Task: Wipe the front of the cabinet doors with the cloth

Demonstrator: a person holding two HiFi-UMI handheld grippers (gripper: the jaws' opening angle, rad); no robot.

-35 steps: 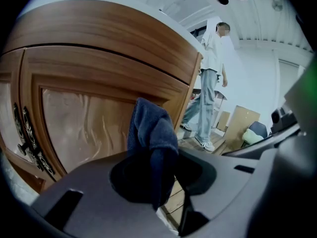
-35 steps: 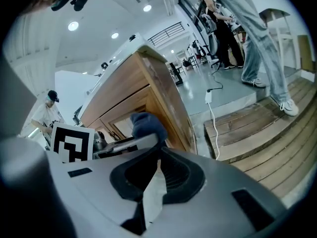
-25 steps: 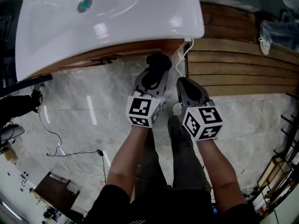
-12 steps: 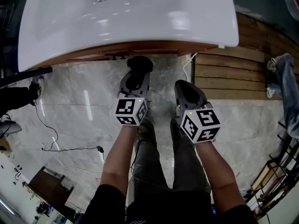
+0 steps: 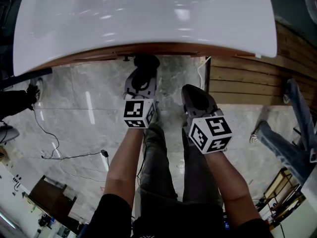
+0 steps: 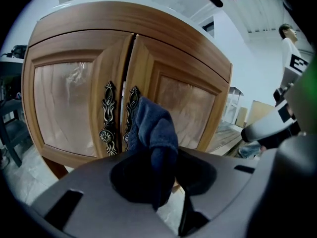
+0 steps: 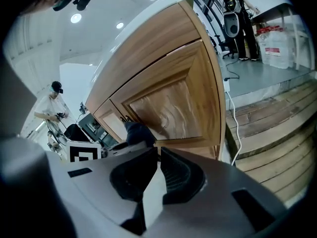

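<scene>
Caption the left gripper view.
Left gripper shut on a dark blue cloth before ornate metal handles of the wooden cabinet doors.

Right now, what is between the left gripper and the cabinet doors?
Only the dark blue cloth, which the left gripper clamps, sticking out toward the ornate handles; the left gripper view shows it.

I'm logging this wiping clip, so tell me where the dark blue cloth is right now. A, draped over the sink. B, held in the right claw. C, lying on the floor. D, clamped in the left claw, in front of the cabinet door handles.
D: the left gripper view shows the cloth pinched in the left claw, bunched before the ornate door handles; the right claw is shut on nothing.
</scene>
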